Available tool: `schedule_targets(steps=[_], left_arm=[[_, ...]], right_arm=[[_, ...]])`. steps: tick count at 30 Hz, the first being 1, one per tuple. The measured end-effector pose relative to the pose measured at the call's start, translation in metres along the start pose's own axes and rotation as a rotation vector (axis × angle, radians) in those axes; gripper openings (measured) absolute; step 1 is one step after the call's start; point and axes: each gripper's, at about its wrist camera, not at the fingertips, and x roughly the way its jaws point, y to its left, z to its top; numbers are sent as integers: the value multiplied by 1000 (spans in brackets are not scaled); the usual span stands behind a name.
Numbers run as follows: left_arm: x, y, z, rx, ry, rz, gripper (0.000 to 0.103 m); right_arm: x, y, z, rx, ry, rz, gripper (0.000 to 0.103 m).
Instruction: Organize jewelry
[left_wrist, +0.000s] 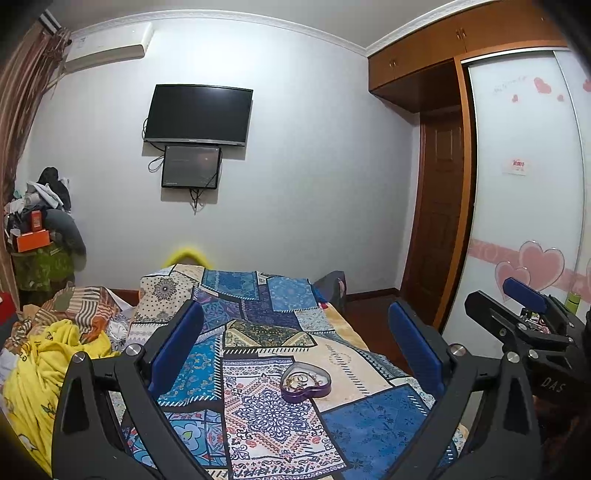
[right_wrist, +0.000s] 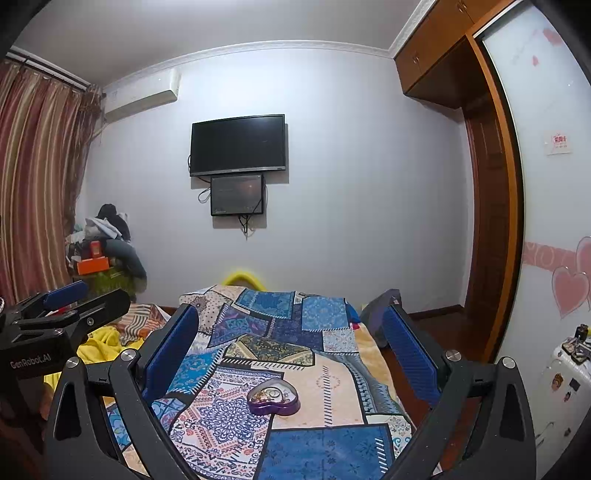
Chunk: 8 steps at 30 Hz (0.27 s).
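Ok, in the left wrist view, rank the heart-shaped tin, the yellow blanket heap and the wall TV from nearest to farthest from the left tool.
1. Heart-shaped tin, on the bedspread between the open fingers, right of centre.
2. Yellow blanket, heaped on the left.
3. TV, on the far wall.

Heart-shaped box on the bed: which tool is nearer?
Right, only slightly. The right tool hangs short and right of the heart-shaped box; the left tool short and left.

"DAS" is showing on the right gripper (left_wrist: 524, 301) at right; "GenRobot.AI" is showing on the left gripper (right_wrist: 66, 295) at left.
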Motion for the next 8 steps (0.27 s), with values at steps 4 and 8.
schedule_targets(steps=[4,8], left_arm=[[2,-3,-2,8,3,-2,101],[7,-3,-2,1,9,-9,101]], right_arm=[[2,1,-1,-2,7,1,99],[9,0,-1,1,18,4,99]])
